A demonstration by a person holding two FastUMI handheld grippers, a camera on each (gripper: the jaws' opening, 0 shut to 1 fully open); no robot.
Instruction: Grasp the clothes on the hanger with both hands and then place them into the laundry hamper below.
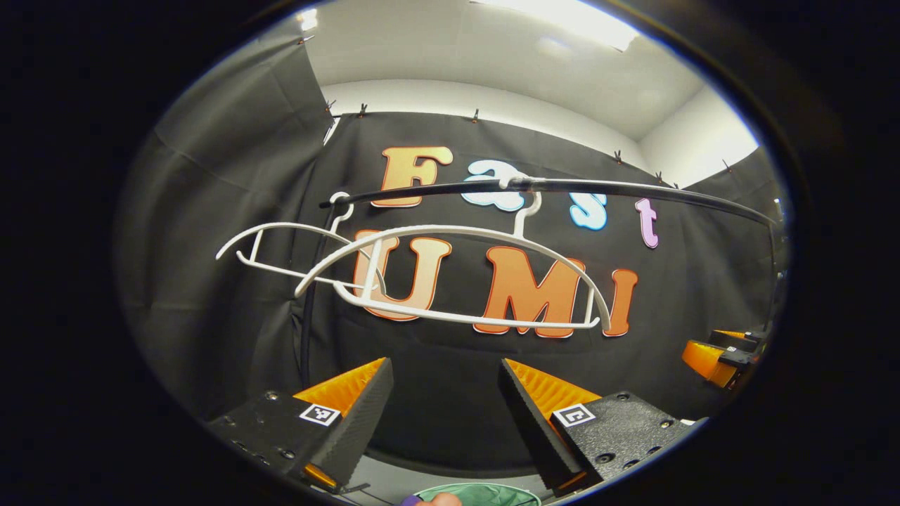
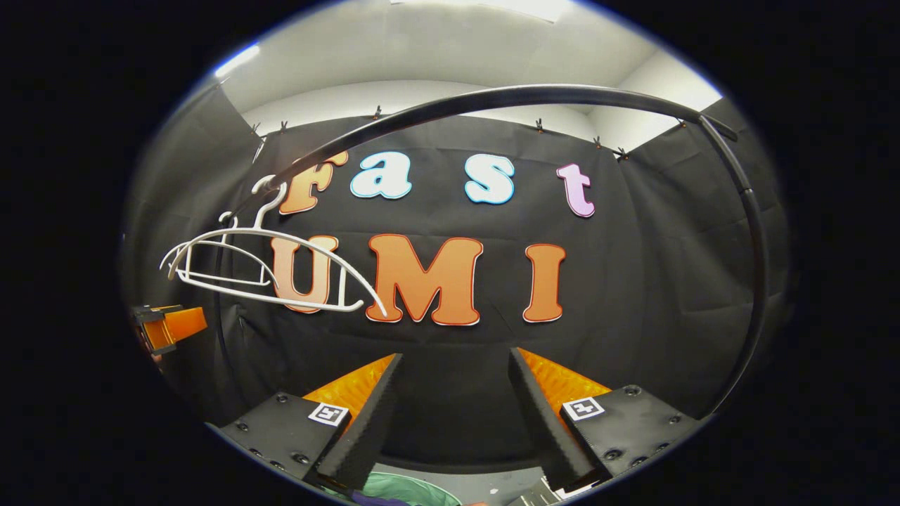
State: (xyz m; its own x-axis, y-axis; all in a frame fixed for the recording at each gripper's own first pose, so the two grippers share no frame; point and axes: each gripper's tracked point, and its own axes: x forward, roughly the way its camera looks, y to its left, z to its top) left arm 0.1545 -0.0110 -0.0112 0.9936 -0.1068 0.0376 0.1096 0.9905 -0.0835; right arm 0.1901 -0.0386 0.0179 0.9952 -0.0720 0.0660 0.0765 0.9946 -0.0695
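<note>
2 bare white hangers (image 1: 450, 281) on the black rail (image 1: 562, 187), no garment on either; long axes roughly along the rail, the nearer one angled across the left gripper view. Left gripper (image 1: 446, 414) spread open, nothing between its fingers, hangers up and ahead, slightly left of centre. At the bottom edge, between and below the fingers, a green rim of the laundry hamper (image 1: 485, 495) with a purple and orange scrap of clothes (image 1: 430, 500) apparently in it; judged: the drop already made, hands raised and apart. Far right, the other gripper seen edge-on. In the right gripper view, hangers (image 2: 260, 270) well off to the left, so left hand nearer them; right gripper (image 2: 453, 414) likewise wide open and empty. Rail (image 2: 752, 232) here arching overhead and down the right side; hamper (image 2: 401, 486) again low between the fingers.
</note>
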